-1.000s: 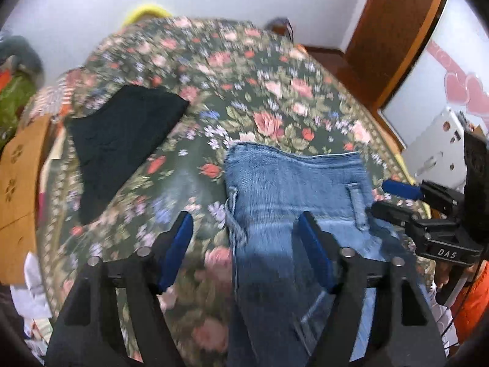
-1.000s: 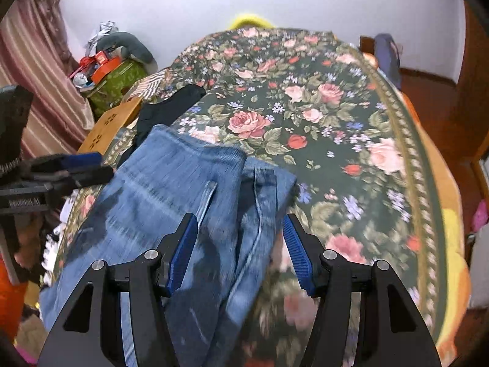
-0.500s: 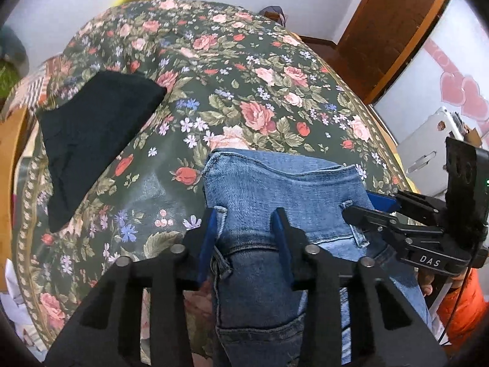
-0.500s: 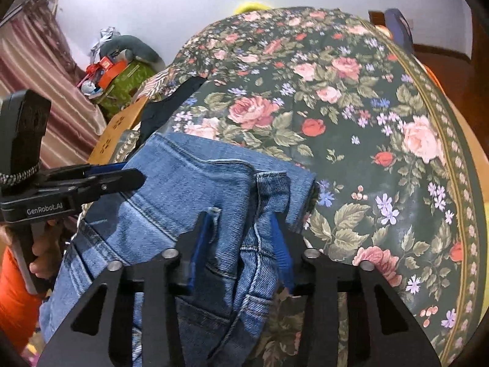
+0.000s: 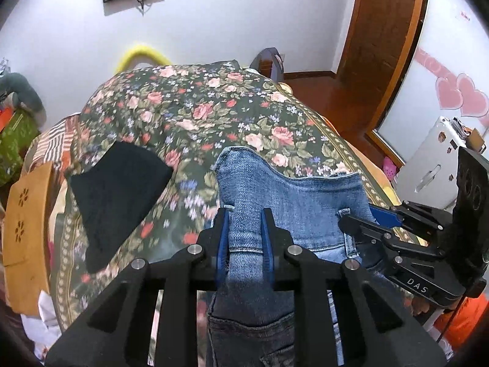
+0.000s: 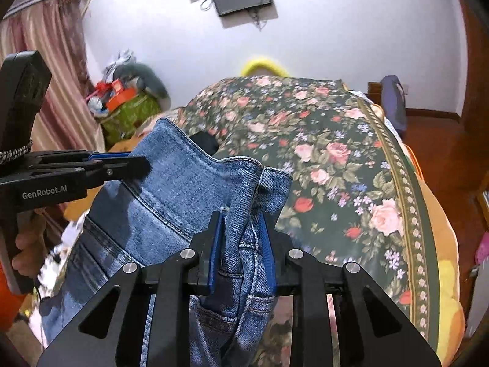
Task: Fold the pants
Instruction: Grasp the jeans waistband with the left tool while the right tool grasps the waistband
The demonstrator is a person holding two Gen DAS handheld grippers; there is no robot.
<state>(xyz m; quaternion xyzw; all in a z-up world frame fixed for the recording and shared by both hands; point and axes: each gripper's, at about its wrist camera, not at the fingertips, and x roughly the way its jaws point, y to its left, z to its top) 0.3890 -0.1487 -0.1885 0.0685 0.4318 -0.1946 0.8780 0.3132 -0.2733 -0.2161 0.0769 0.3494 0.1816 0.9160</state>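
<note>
The blue jeans (image 5: 293, 195) are held up by their waistband above the floral bed (image 5: 195, 113). My left gripper (image 5: 244, 214) is shut on the waistband's left end. My right gripper (image 6: 243, 218) is shut on the waistband's right end, where the denim (image 6: 189, 189) bunches between the blue pads. Each gripper shows in the other's view: the right one (image 5: 360, 220) at the right edge of the jeans, the left one (image 6: 134, 163) at their left edge. The legs hang down out of sight below the grippers.
A folded black garment (image 5: 116, 189) lies on the bed's left side, beside a wooden board (image 5: 26, 229). A green bag with toys (image 6: 128, 113) stands by the curtain. A wooden door (image 5: 379, 46) and white case (image 5: 434, 165) are at the right.
Both grippers went from open over the flat jeans to shut on the waistband, then lifted it off the bed. The views tilted up to show the wall.
</note>
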